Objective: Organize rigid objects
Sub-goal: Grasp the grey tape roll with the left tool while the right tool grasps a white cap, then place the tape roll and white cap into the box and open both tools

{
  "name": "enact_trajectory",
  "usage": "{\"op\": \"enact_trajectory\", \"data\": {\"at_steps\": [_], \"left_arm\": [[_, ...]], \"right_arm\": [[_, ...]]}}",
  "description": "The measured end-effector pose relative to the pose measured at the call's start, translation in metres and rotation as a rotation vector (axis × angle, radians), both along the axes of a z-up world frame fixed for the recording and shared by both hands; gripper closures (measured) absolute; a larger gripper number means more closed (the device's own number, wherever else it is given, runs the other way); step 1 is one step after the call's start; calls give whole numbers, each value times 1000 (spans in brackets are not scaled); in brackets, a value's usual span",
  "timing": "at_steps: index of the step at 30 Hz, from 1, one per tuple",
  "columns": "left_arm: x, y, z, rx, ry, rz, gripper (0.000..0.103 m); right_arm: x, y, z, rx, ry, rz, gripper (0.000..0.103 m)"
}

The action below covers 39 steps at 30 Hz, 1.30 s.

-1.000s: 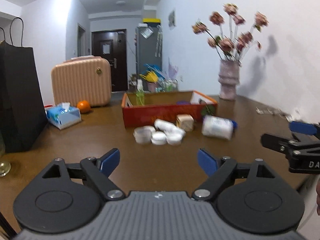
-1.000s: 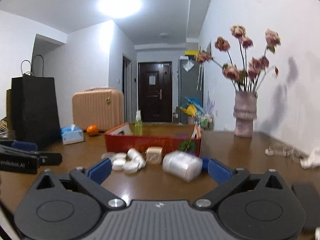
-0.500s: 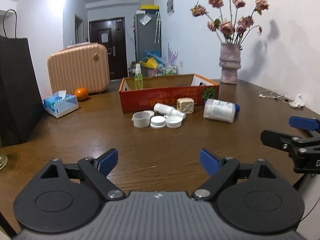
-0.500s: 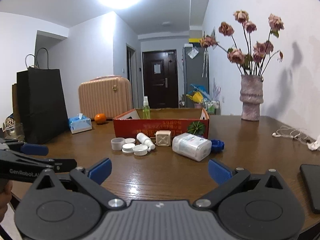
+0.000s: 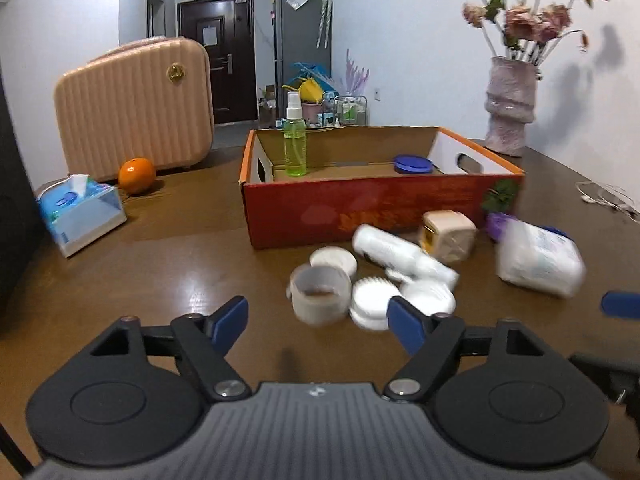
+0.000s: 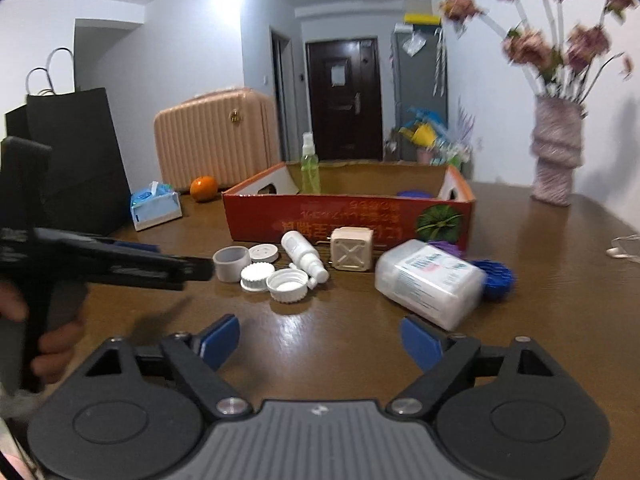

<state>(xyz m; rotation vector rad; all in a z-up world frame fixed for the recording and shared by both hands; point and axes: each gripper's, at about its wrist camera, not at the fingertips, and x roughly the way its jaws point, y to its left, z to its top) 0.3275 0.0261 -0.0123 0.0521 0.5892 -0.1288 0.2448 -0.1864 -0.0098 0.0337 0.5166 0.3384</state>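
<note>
Bottles and caps [image 5: 372, 276] motion-blurred, blue lid [image 6: 496, 276] half hidden behind tub [image 6: 430, 282]

Black gripper [image 5: 316, 322] frames, blue pads [image 6: 220, 338], possibly silver screws.

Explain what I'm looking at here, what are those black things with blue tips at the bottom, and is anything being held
Those are two hand-held grippers, each carrying a camera that looks along its fingers. One picture looks out from the left gripper, the other from the right gripper; the right view also shows the left one from the side. Both are empty, jaws closing on nothing. On the brown table sit a red cardboard box and, in front of it, white caps, a small white bottle and a clear plastic container.
</note>
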Motion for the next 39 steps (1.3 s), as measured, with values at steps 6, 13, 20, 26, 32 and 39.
{"op": "enact_trajectory", "data": {"at_steps": [6,13,20,26,32,39], "left_arm": [[47,5,-14,-34,67,-33,39],[52,16,-20,-135,86,-54,58],[41,17,-17,-115,62,-32,59],[-14,8,-1,-114,22,16,59],[-68,-15,13,-140,19,-31,59],[-86,-35,34,-130,-30,-44,59]], "right_arm": [[68,26,-9,3,82,79,34],[108,50,-22,25,153,114,54],[115,55,-28,14,177,94,64],[78,33,-16,1,138,83,64],[30,3,-1,43,102,45,64],[-6,-25,14,67,54,24,64]]}}
